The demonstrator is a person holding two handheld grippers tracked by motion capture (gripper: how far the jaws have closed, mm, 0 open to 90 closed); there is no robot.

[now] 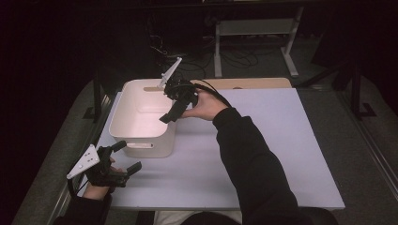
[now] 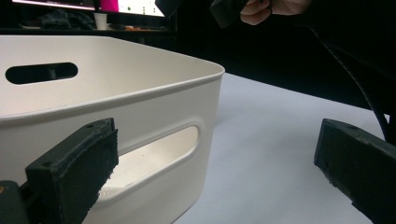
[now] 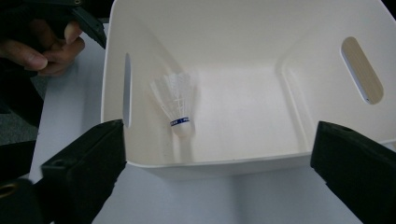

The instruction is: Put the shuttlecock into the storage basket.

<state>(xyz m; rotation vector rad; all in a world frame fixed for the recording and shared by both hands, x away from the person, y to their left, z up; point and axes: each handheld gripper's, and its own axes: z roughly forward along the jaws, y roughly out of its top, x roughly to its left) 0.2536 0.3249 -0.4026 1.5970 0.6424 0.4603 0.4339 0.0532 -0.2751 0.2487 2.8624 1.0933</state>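
While the person's right arm reaches forward across the pale table (image 1: 263, 154), the right gripper (image 1: 170, 112) hangs over the right rim of a white plastic bin (image 1: 136, 115) that stands on the table's left part. Its grey three-cornered plate points up and away, and a black cable trails from it over the hand. Seen from the right gripper view, its two black jaws stand wide apart with nothing between them, framing the bin's open top from above. Inside the bin a white shuttlecock (image 3: 176, 103) with a blue band near its cork lies on the bin floor, close beside the wall that has one of the oval handle slots, feathers pointing away from the camera. A second slot in the opposite wall shows light wood through it.

Low at the near left corner of the table, the left gripper (image 1: 123, 157) is held in the person's left hand (image 1: 96, 190), just in front of the bin's near wall and apart from it. Its jaws are also spread wide and hold nothing. From the left gripper view they flank the bin's near corner and its handle slot, with bare table between them; the right hand (image 2: 268, 8) and its gripper show at the top edge.

Beyond the table lie a dark floor, cables and a white frame
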